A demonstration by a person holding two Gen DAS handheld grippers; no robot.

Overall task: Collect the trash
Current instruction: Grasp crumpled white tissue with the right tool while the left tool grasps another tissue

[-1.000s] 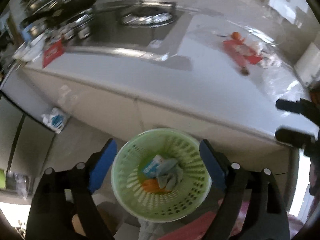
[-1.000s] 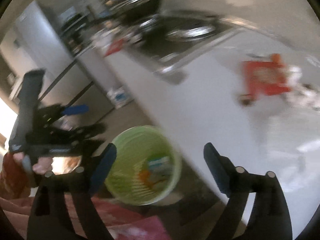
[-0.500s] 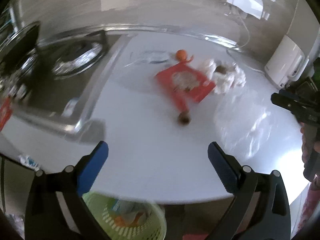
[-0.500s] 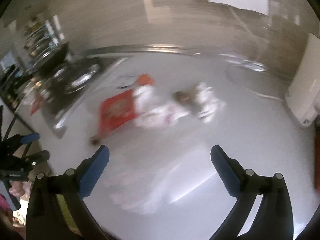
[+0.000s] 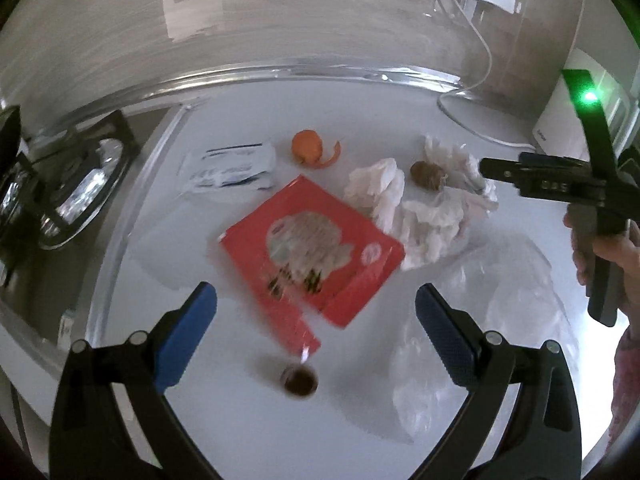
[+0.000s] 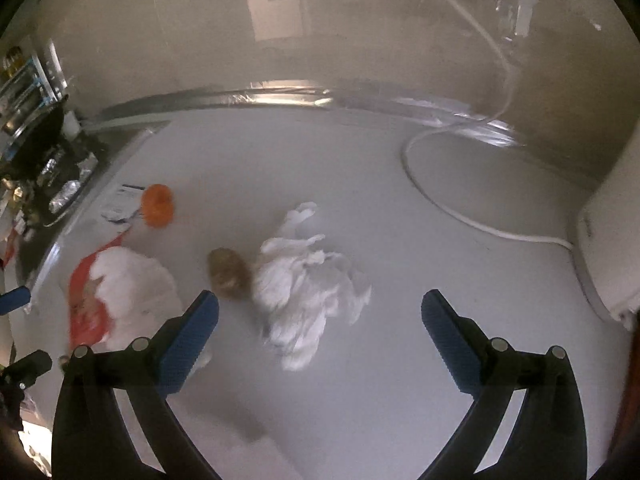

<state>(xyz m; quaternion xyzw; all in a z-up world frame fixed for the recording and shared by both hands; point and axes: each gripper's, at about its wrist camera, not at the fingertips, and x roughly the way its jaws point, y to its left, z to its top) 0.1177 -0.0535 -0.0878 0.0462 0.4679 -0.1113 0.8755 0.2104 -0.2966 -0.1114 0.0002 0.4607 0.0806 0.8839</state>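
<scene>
Trash lies scattered on the white table (image 5: pixel 168 360). Largest is the red packet (image 5: pixel 316 248), flat, light and slick; an edge or its torn strip seems the best hold. Beside it, crumpled tissues (image 6: pixel 308 292) look soft and would squash into any pinch. The orange peel (image 5: pixel 308 148) is small and curled, the brown cap (image 5: pixel 299 380) smaller and likely to skid. Left tool (image 5: pixel 316 340) and right tool (image 6: pixel 320 344) both stand spread, holding nothing.
</scene>
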